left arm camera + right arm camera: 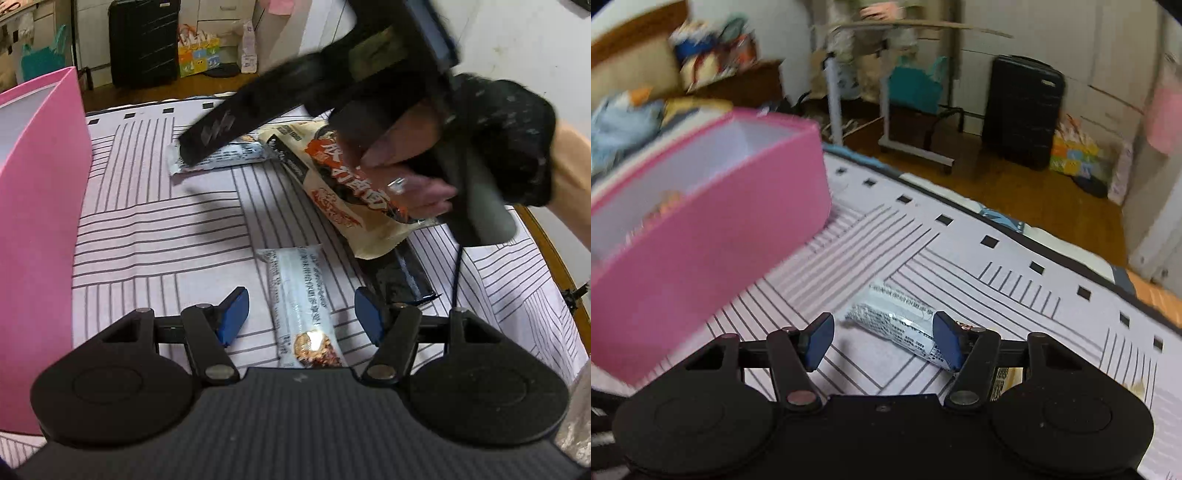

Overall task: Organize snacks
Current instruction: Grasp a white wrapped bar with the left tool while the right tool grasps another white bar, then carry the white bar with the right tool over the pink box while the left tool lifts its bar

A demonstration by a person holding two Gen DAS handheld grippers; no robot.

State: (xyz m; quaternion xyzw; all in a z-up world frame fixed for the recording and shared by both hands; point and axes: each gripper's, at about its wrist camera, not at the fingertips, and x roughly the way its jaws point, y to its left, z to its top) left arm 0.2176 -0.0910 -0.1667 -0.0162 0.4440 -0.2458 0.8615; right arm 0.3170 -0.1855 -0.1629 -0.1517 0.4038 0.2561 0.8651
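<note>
Fingers first: the left gripper (301, 319) is hanging with its blue fingers (234, 314) spread on either side of a white snack bar (301, 306), not pressing it; the right gripper (882, 341) is likewise spread, another white snack bar (901, 325) lying between its fingers (947, 343) with the right one just at the wrapper and no squeeze showing

Working from the biggest thing down: the striped surface (159, 229) is carrying everything, and the pink box (713, 236) is standing at its left side, open-topped, something already lying inside, so it is probably the destination. A large cream snack bag (354, 199) is lying to the right, partly hidden behind the person's hand (413, 166), with a dark packet (399, 273) under its lower end

For this step, each gripper is needing to settle low enough that both fingers are meeting the bar's long sides near its middle. The right bar is lying skewed across the gap, so turning the wrist square to it before closing should be keeping it from pivoting. Closing gently matters, since wrappers like these are likely slipping and crushing easily
</note>
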